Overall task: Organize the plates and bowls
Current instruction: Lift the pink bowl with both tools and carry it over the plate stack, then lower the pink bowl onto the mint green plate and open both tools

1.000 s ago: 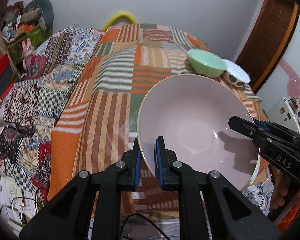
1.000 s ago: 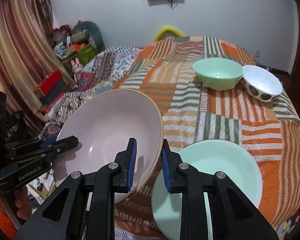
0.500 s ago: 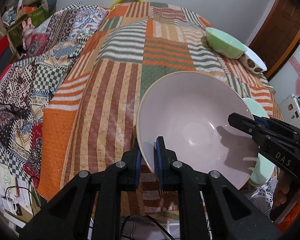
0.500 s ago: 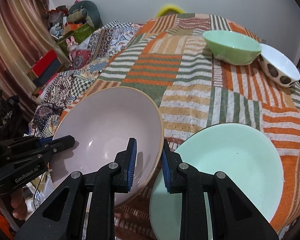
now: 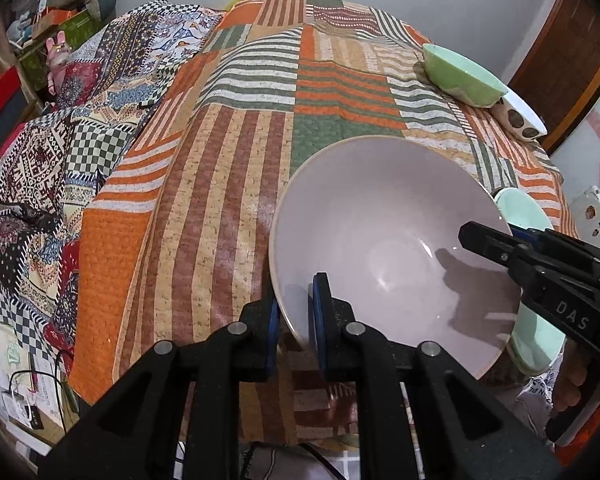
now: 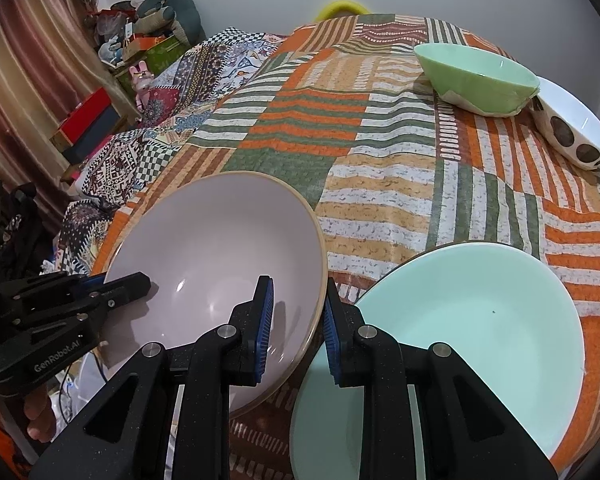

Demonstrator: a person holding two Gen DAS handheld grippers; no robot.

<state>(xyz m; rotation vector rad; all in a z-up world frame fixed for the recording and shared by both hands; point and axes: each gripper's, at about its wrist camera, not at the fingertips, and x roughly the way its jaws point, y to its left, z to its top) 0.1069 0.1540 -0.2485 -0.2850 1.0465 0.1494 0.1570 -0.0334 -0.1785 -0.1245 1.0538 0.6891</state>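
Observation:
A large pale pink bowl point(image 5: 384, 240) with a tan rim is held by both grippers low over the striped patchwork cloth point(image 5: 220, 184). My left gripper point(image 5: 296, 320) is shut on its near rim. My right gripper point(image 6: 296, 316) is shut on the opposite rim of the pink bowl point(image 6: 220, 252); it also shows in the left wrist view point(image 5: 496, 244). A mint green plate point(image 6: 468, 320) lies to the right of the bowl, partly under its edge. A green bowl point(image 6: 476, 76) and a white spotted bowl point(image 6: 572, 128) stand at the far right.
The cloth-covered table point(image 6: 380, 168) drops off at its near and left edges. A patterned bedspread point(image 5: 60, 152), boxes and toys point(image 6: 140, 48) lie beyond the left edge. A wooden door point(image 5: 572, 68) stands at the far right.
Both grippers have lowered the pink bowl toward the cloth, beside the mint plate. Both stay shut on its rim.

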